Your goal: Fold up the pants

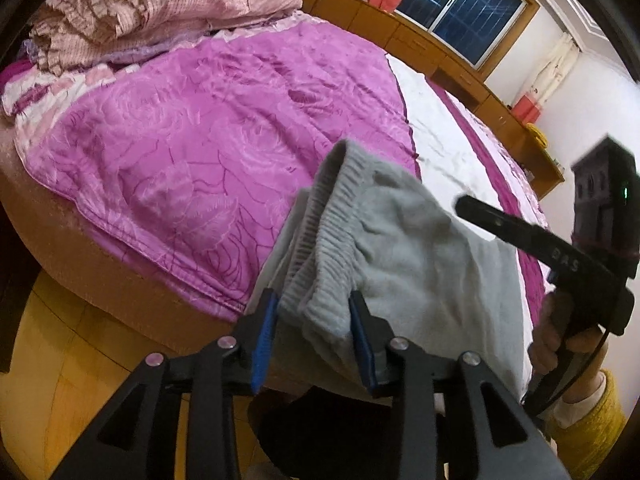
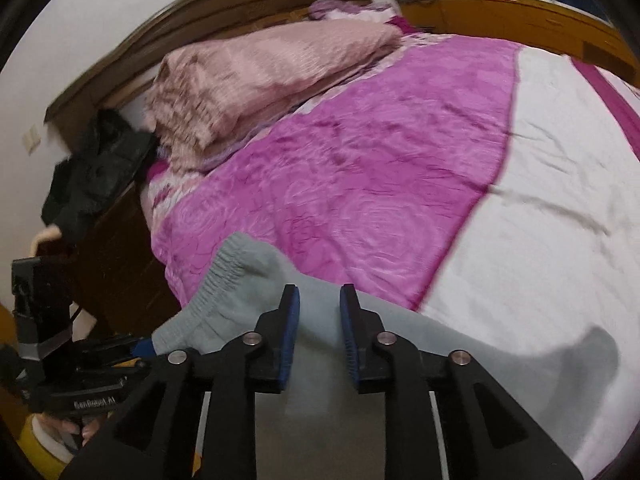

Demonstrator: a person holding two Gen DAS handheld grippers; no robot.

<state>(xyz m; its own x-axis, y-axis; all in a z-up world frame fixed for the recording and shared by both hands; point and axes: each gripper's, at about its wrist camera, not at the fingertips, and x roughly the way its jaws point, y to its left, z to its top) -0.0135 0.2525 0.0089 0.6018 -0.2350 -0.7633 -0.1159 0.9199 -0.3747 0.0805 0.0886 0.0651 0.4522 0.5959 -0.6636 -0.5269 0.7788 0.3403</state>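
While the grey pants [image 1: 400, 240] are lying at the near edge of the bed [image 1: 120, 240], draped partly over the magenta quilt [image 1: 192, 128] and partly over the white sheet [image 1: 448, 136], the left claw [image 1: 316, 312] is straddling the bunched elastic waistband [image 1: 332, 216]; cloth is sitting between its blue pads [image 1: 266, 328], which are standing narrowly apart and are not visibly pinching it; the right claw [image 2: 319, 308] is hovering just above the flat grey fabric further along, its jaws narrowly parted with nothing pressed between them; the pants are passing beneath and beyond its fingertips; a pink pillow [image 2: 256, 76] is resting well apart near the headboard [image 2: 224, 12].
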